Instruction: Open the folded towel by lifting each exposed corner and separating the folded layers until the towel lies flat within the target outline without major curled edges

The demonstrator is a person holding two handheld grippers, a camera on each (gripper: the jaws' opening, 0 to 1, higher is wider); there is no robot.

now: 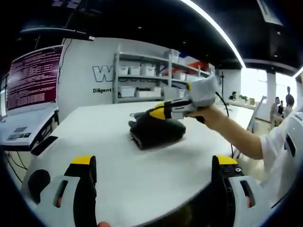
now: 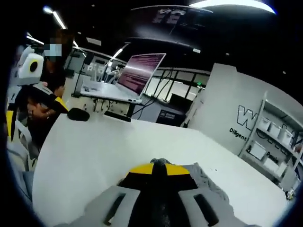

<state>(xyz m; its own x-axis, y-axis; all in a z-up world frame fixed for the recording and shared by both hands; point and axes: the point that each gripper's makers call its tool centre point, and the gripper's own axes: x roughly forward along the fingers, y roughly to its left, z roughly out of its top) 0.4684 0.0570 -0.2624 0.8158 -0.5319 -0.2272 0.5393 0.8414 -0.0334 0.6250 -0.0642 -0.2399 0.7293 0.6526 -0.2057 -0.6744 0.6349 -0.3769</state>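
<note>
The dark folded towel [image 1: 156, 132] is seen lying near the middle of the white worktop [image 1: 94, 137], a compact bundle whose long axis runs roughly left to right in the left gripper view. The right hand-held gripper [image 1: 142, 115] is set right at the towel's top, reached in from the right by a person's hand [image 1: 210, 113], and is plainly the nearer of the two. In the right gripper view its jaws are seen drawn close together at the dark fabric [image 2: 161, 194], with a fold apparently pinched between the yellow tips, though the grip itself cannot be made out for certain. The left hand-held gripper [image 1: 154, 165] is held wide open and empty at the near edge of the worktop, with the towel straight ahead of it and well apart. The coming lift is judged to turn on the right side.
</note>
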